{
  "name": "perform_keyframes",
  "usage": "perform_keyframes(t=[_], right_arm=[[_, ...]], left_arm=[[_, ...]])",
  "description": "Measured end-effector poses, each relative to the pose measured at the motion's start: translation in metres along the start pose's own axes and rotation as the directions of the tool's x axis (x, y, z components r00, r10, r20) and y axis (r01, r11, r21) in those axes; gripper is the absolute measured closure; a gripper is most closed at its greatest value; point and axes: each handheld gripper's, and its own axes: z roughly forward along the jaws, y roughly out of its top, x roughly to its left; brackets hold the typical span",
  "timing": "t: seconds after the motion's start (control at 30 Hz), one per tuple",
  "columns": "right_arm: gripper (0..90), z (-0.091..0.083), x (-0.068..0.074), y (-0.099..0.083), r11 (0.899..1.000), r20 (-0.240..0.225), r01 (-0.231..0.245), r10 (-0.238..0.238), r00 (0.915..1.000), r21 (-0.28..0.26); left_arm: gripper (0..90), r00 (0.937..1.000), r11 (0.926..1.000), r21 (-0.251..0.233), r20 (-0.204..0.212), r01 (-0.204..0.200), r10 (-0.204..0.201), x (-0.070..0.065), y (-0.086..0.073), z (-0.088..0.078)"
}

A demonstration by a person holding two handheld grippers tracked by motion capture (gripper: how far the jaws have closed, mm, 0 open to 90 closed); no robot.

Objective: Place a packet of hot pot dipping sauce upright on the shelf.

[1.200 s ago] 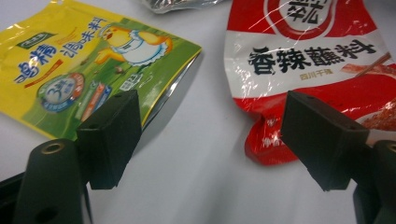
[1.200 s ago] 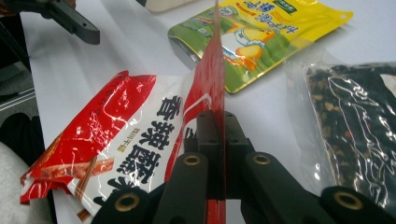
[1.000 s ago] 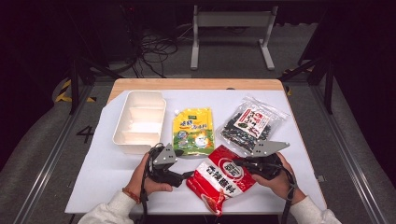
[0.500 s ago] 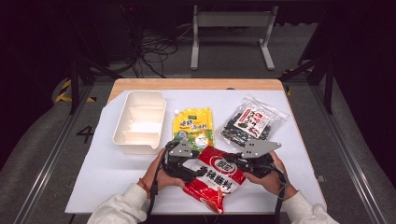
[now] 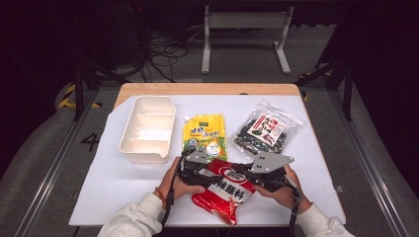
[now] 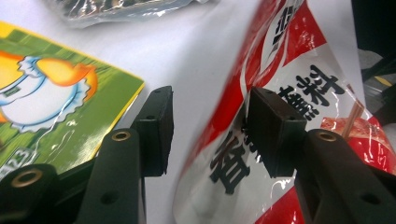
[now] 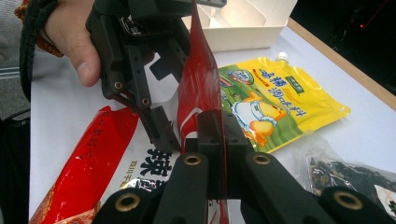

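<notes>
My right gripper (image 7: 219,140) pinches the red pouch's (image 5: 228,190) top edge while the left gripper (image 6: 208,133), jaws just closing half-open around it, needs to clamp next.

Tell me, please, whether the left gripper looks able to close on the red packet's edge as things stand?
Probably yes: the left gripper already straddles the red packet edge, its jaws have just been closing, and nothing lies between.

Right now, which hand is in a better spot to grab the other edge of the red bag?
Left. The left tongs have been closing around the red bag edge, one pad touching it. The right tongs already pinch its top edge.
</notes>
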Motion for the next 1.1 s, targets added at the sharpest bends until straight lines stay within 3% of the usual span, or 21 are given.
perform_keyframes(t=[0.13,0.33,0.47,0.6,0.63,0.67,0.73,0.9,1.1], right_arm=[[89.4,0.000,0.000,0.001,1.000,-0.005,-0.001,0.001,1.0000,-0.009],[88.6,0.001,0.001,0.000,1.000,-0.009,-0.005,0.005,0.9999,-0.017],[83.1,0.002,0.001,-0.001,0.999,-0.003,-0.029,0.029,0.9996,-0.030],[61.4,-0.009,-0.001,-0.006,0.996,0.018,-0.065,0.066,0.9977,-0.067],[61.4,-0.009,-0.001,-0.006,0.996,0.018,-0.065,0.066,0.9977,-0.067],[55.5,-0.019,-0.004,-0.011,0.991,0.018,-0.101,0.103,0.9945,-0.085],[49.9,-0.028,-0.005,-0.017,0.988,0.022,-0.125,0.128,0.9916,-0.091],[39.2,-0.046,-0.009,-0.039,0.983,0.034,-0.176,0.178,0.9835,-0.050],[33.2,-0.057,-0.009,-0.069,0.975,0.078,-0.223,0.221,0.9721,0.018]], left_arm=[[61.3,0.9989,0.9994,-0.002,0.031,-0.035,0.036,-0.004,0.002,0.003],[89.5,0.9954,0.9979,-0.006,0.070,-0.064,0.065,-0.006,0.001,0.004],[90.0,0.9951,0.9977,-0.026,0.075,-0.062,0.064,-0.006,-0.001,0.003],[90.0,0.9960,0.9956,-0.069,0.058,-0.064,0.068,-0.007,-0.001,-0.010],[90.0,0.9960,0.9956,-0.069,0.058,-0.064,0.068,-0.007,-0.001,-0.010],[90.0,0.9955,0.9933,-0.090,0.054,-0.073,0.078,-0.009,0.000,-0.015],[90.0,0.9958,0.9901,-0.120,0.046,-0.073,0.079,-0.011,0.000,-0.023],[90.0,0.9970,0.9777,-0.199,0.026,-0.067,0.073,-0.010,0.000,-0.044],[90.0,0.9964,0.9652,-0.248,-0.012,-0.084,0.084,-0.014,0.002,-0.063]])
